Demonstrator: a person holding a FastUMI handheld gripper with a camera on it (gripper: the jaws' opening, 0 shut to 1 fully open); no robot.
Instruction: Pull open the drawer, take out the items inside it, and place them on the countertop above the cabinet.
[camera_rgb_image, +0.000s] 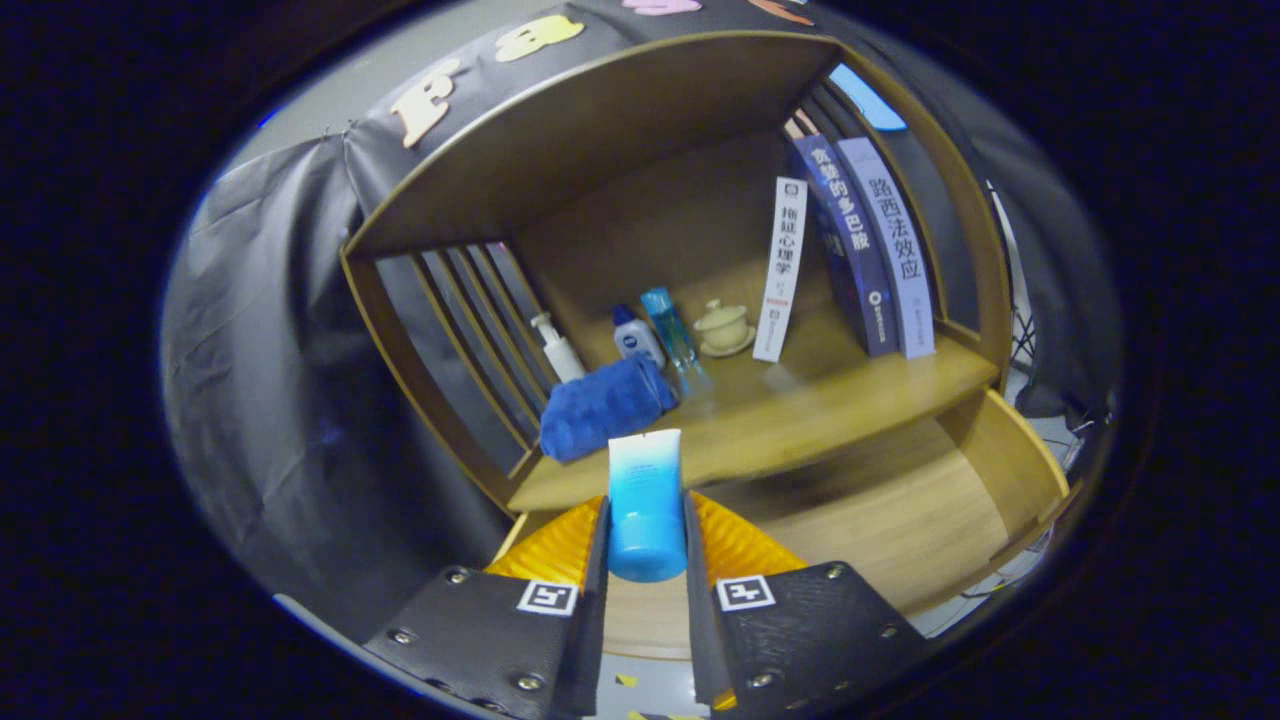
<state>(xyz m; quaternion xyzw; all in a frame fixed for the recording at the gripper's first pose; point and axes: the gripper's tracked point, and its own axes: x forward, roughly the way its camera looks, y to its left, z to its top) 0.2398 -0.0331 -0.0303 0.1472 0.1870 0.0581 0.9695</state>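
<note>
Blue tube (645, 505) | clamped between both fingers of tongs (646, 545) | held level, just before countertop (800, 420) edge

Blue-to-white gradient tube (645, 505) clamped between the tool (645, 545) fingers, deep blue folded towel (603, 404), cream lidded cup (723, 326), light wood-grain shelf (800, 400), two navy and lavender books (875, 250)

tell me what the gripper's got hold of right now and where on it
The gripper is shut on a blue tube, held upright, both fingers pressing its sides at the lower, cap end, above the open drawer.
</note>
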